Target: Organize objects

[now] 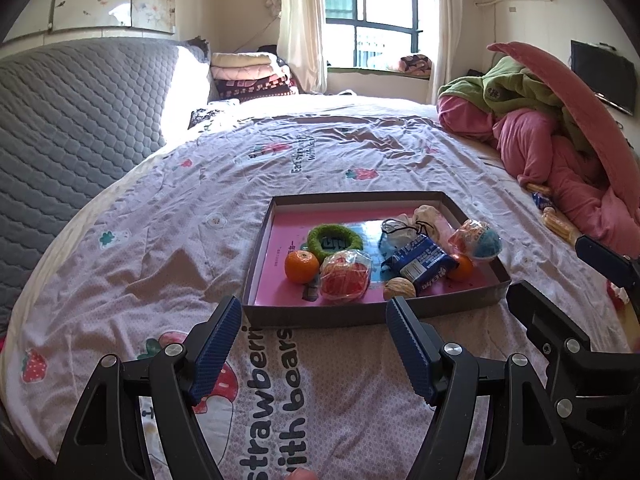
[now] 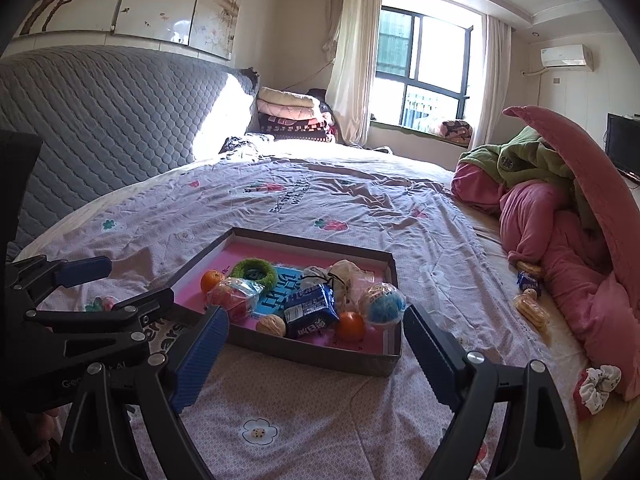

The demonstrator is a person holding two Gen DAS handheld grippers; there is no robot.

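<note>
A shallow cardboard box (image 1: 372, 312) with a pink floor lies on the bedspread (image 1: 160, 248), just ahead of both tools. Inside it sit a green ring (image 1: 334, 240), an orange (image 1: 301, 266), a wrapped red ball (image 1: 346, 276), a blue snack packet (image 1: 420, 264), a walnut (image 1: 399, 289), a second orange (image 1: 461, 267), a wrapped blue-and-white ball (image 1: 476, 238) and a white pouch (image 1: 430, 214). The left gripper (image 1: 314, 344) hangs with its jaws spread wide and nothing between them, just short of the box's near wall. The right gripper (image 2: 316, 354) is likewise spread and empty. Off to the right, near the pink blanket (image 2: 560, 248), lie what look like biscuit packs (image 2: 530, 308), another blue packet (image 2: 529, 280) and a floral scrunchie (image 2: 598, 386).
</note>
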